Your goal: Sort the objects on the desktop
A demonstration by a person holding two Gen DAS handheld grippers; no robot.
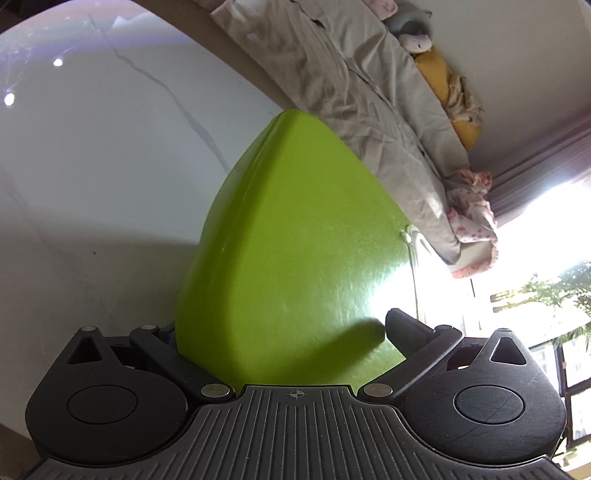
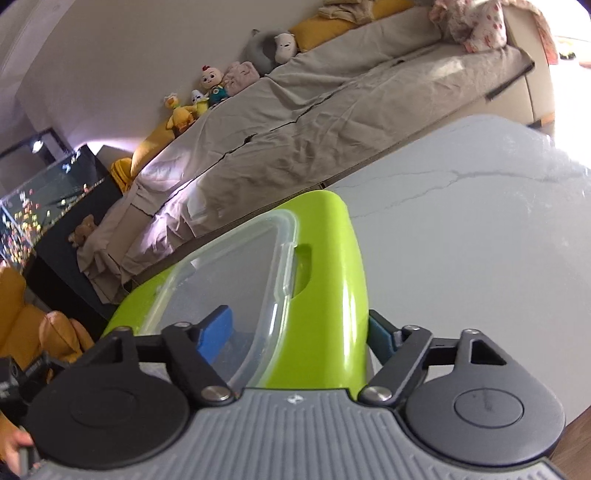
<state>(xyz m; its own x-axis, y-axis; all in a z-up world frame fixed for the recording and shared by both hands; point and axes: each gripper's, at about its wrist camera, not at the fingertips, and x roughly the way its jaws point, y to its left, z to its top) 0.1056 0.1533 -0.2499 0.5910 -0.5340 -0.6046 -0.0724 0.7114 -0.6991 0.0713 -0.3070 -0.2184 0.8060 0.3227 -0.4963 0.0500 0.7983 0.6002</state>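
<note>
Both hand-held grippers clamp the same lime-green plastic bin from opposite sides above a white marble-veined desk (image 2: 461,236). The left hand-held gripper (image 1: 280,332) is rolled sideways, so the desk (image 1: 92,166) stands like a wall on its left and a sofa runs down the right; its fingers straddle the green bin (image 1: 291,240), whose smooth outer wall fills the middle of the view. One black finger (image 1: 406,328) presses the bin's lit side, while the other is mostly hidden behind the bin's edge.

The right hand-held gripper (image 2: 295,332) is tilted and closed on the bin's rim wall (image 2: 325,288) beside a handle slot (image 2: 303,269). Its blue-padded inner finger (image 2: 216,332) reaches inside, and the outer finger (image 2: 382,339) bears on the outside wall.

Nested in the bin sits a clear plastic container (image 2: 221,280) with a thick rim. Nothing is visible inside it beyond its frosted floor, and its near part is cut off by the gripper body. Whether the bin's base touches the desk cannot be told from either view.

Behind the desk, a sofa under a rumpled beige cover (image 2: 314,122) carries a row of plush toys (image 2: 210,88) and yellow cushions (image 2: 325,26). A glass tank (image 2: 48,199) stands at far left, and glare from a window (image 1: 535,240) washes out the right of the left wrist view.
</note>
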